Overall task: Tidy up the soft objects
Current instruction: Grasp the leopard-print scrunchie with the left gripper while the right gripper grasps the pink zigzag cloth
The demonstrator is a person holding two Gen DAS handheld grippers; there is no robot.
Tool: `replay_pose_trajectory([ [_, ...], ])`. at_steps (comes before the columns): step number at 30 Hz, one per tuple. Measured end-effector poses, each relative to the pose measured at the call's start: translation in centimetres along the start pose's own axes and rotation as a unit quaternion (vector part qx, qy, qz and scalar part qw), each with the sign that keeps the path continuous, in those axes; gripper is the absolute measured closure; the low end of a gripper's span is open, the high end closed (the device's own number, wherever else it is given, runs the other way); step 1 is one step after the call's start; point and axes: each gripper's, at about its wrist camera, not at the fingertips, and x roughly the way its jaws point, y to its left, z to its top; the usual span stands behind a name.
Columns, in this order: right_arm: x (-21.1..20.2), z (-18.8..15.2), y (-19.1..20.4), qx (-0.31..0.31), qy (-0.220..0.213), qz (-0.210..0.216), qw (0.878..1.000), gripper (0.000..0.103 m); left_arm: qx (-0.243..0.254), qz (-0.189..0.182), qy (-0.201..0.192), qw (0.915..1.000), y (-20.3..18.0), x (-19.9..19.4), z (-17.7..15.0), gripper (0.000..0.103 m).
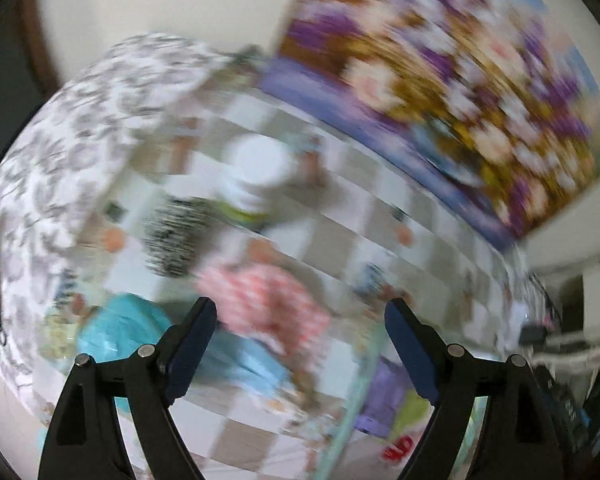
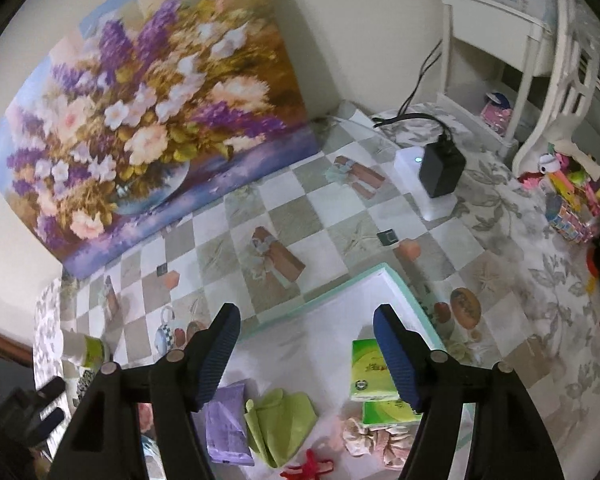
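My left gripper (image 1: 300, 312) is open and empty; its view is blurred by motion. Below it on the checkered tablecloth lie a pink-and-white checked cloth (image 1: 268, 300), a teal soft item (image 1: 128, 324), a black-and-white striped item (image 1: 176, 236) and a white roll (image 1: 256, 172). My right gripper (image 2: 306, 320) is open and empty above a shallow white tray with a mint rim (image 2: 396, 280). In the tray lie two green tissue packs (image 2: 370, 368), a purple pack (image 2: 226, 428), a green cloth (image 2: 280, 420), a pink floral scrunchie (image 2: 372, 436) and a red item (image 2: 308, 468).
A large flower painting (image 2: 148, 112) leans on the wall behind the table. A black charger on a white block (image 2: 440, 172), a basket of colourful items (image 2: 572, 200) and a white chair (image 2: 556, 92) stand at the right. A white roll (image 2: 84, 350) lies at the left.
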Motion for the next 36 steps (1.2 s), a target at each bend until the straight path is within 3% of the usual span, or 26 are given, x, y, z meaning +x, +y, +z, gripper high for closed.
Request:
replay_pose_trajectory([
  [5,0.4,-0.6,2.1,-0.027,0.005,0.001,1.0,0.03,-0.064,0.042,-0.012,0.997,6.3,-0.2,1.6,0.016],
  [15,1.5,-2.7,8.5,-0.089,0.027,0.044,0.995,0.03,-0.106,0.072,-0.027,0.9914,13.1,-1.3,2.6,0.016],
  [22,2.3,-5.1,13.9,-0.12,0.041,0.086,0.988,0.03,-0.122,0.066,-0.024,0.99,15.0,-1.3,3.1,0.016],
  [24,2.7,-5.9,15.5,-0.132,0.047,0.096,0.986,0.024,-0.122,0.063,-0.02,0.9903,15.2,-1.1,3.2,0.016],
  [27,3.7,-7.3,18.2,-0.157,0.059,0.108,0.98,0.024,-0.124,0.052,-0.008,0.9909,15.4,-0.2,3.4,0.015],
  [36,7.1,-10.6,22.6,-0.196,0.098,0.122,0.968,0.024,-0.104,0.043,0.023,0.9934,14.6,3.0,4.0,0.015],
])
